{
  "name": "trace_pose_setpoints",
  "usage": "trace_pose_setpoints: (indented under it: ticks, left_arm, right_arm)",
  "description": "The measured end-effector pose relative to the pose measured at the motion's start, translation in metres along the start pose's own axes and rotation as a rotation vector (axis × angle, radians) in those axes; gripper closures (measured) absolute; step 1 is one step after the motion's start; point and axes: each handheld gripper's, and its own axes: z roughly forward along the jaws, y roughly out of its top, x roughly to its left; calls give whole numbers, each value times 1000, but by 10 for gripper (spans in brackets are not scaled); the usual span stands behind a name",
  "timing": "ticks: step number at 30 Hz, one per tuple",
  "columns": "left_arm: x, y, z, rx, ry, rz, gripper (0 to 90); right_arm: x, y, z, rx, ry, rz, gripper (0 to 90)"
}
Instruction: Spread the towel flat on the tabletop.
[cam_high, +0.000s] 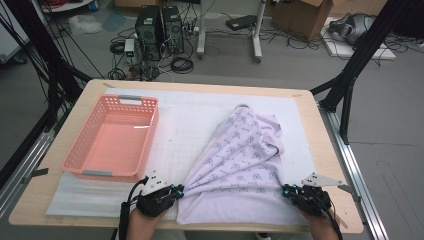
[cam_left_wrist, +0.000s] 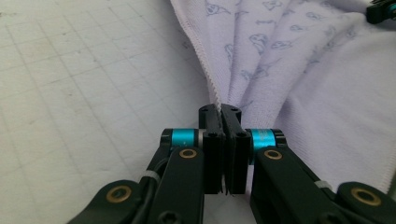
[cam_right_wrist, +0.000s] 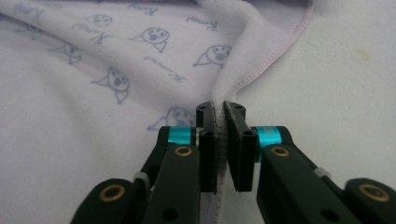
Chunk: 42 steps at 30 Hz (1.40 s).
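Observation:
A pale lilac cloth (cam_high: 240, 160) printed with small blue faces lies spread on the white mat, bunched into folds toward the far end. My left gripper (cam_high: 176, 191) is shut on the cloth's near left edge (cam_left_wrist: 211, 79), its jaws pinching the hem. My right gripper (cam_high: 287, 190) is shut on the near right edge of the cloth (cam_right_wrist: 243, 79), with the hem pressed between its pads. The other gripper (cam_left_wrist: 380, 11) shows at the top right corner of the left gripper view.
An empty pink plastic basket (cam_high: 95, 165) stands on the left side of the white mat (cam_high: 190, 115). The wooden table (cam_high: 325, 150) has edges close on the right and at the front. Cables, computer towers and boxes lie on the floor beyond.

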Motion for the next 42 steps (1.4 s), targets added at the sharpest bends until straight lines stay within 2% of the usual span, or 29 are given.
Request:
trace_pose_setpoints:
  ticks: [6, 9, 12, 14, 15, 17, 18, 19, 21, 23, 24, 27, 29, 30, 33, 36, 37, 39, 40, 42]
  left_arm:
    - [-3, -5, -7, 2, -27, -13, 873]
    - [-7, -10, -12, 10, -47, -25, 873]
    - [-15, -13, -12, 30, -65, -2, 872]
    - [-18, -13, -12, 21, -80, 0, 869]
    - [-18, -12, -11, 12, -84, 3, 853]
    - [-16, -9, -9, 3, -69, -8, 725]
    - [-13, -7, -7, -2, -58, -10, 646]
    - [-10, -4, -5, -11, -55, -17, 619]
    - [-3, 3, -1, -29, -45, -36, 539]
    - [3, 11, 6, -37, -46, -29, 527]
    - [5, 15, 10, -34, -43, -26, 524]
    - [10, 29, 23, -24, -45, -24, 519]
    - [11, 36, 30, -20, -47, -24, 519]
    - [12, 40, 34, -22, -45, -29, 518]
    - [17, 46, 41, -15, -39, -30, 517]
    - [22, 48, 46, -20, -38, -48, 517]
    - [23, 48, 46, -19, -33, -50, 517]
    - [25, 48, 47, -19, -30, -50, 516]
    - [26, 48, 47, -19, -27, -49, 516]
    - [28, 48, 48, -14, -23, -47, 516]
  right_arm:
    - [-7, -15, -22, 25, 11, 61, 867]
    - [-4, -24, -35, 45, 7, 48, 867]
    - [0, -35, -47, 66, 18, 51, 867]
    - [2, -40, -54, 75, 9, 51, 865]
    - [4, -40, -56, 73, 5, 43, 859]
    - [6, -39, -59, 54, 4, 35, 814]
    - [7, -37, -59, 31, 5, 35, 759]
    - [6, -35, -59, 10, 7, 51, 704]
    - [3, -29, -57, -34, -5, 64, 658]
    - [0, -21, -50, -61, -36, 53, 610]
    - [-1, -18, -45, -59, -46, 52, 606]
    - [-6, -4, -28, -47, -99, 30, 522]
    - [-10, 6, -15, -57, -115, 10, 465]
    - [-12, 11, -10, -66, -109, 11, 456]
    - [-18, 26, 0, -119, -44, 46, 444]
    - [-22, 36, 12, -100, -18, 36, 453]
    - [-24, 37, 13, -102, 9, 51, 459]
    - [-32, 37, 10, -148, 102, 135, 456]
    - [-35, 37, 7, -151, 115, 168, 455]
    - [-38, 35, 2, -107, 50, 146, 464]
